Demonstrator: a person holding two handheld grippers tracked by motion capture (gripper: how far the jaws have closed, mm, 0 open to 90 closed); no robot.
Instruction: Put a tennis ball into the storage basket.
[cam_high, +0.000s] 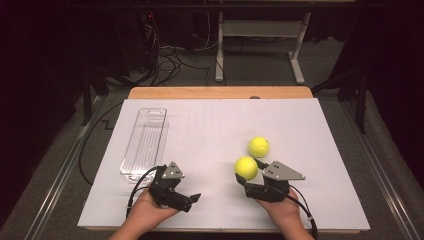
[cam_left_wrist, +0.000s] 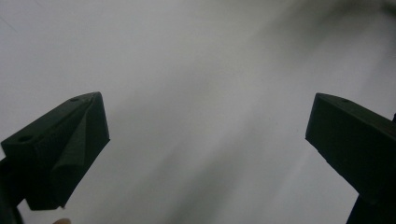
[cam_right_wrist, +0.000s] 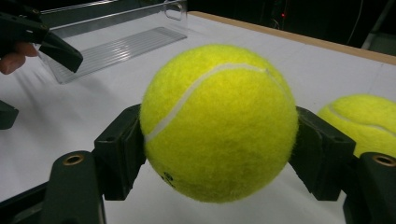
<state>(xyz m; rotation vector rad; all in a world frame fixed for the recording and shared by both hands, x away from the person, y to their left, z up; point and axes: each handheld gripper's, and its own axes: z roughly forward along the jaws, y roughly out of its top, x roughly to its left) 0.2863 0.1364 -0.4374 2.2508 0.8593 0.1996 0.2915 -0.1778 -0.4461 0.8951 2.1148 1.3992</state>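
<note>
The right hand-held gripper (cam_right_wrist: 218, 135) is clamped on a tennis ball (cam_right_wrist: 218, 122), one pad on each flank, and the ball looks to hang just clear of the white tabletop (cam_high: 210, 130). A second tennis ball (cam_high: 259, 146) lies just beyond the held one, near but apart. The clear plastic tray (cam_high: 145, 142), well to the left of the held ball, looks like the place for it, so that is where I'd say this carry is headed.

The left hand-held gripper (cam_high: 192, 198) sits to the left of the held ball, near the tray's front end, jaws spread wide with nothing between them.

Best play from here, I'd judge: keep the squeeze steady, lift enough to clear the tray's wall, travel level, lower the ball inside before letting go. Felt grips well, but a round ball rolls, so release low.
</note>
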